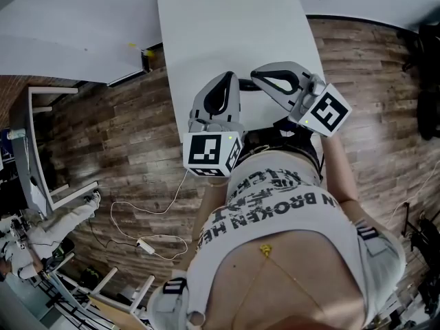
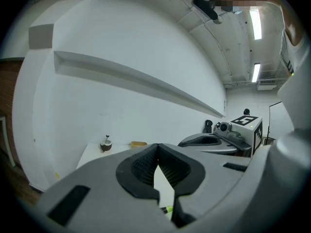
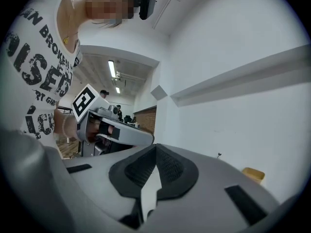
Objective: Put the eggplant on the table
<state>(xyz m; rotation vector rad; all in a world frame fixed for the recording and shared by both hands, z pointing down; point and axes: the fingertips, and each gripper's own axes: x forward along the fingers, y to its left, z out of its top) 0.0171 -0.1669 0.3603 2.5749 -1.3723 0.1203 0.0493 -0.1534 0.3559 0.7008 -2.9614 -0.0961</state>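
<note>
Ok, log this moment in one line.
left gripper: shut, empty | right gripper: shut, empty | table: small round thing at far end

A lab-style workspace is indicated: a bare white table (image 1: 234,40) is set on wood-plank flooring (image 1: 117,136), loose cables (image 1: 145,246) are trailed across it, and strip lights (image 2: 255,24) are mounted overhead.

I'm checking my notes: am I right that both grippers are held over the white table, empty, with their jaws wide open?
Not quite: the jaws are shut, not wide open. The left gripper view shows the left gripper with its jaws meeting at the tips, and the right gripper view shows the same for the right gripper. Both are empty, over the white table.
</note>
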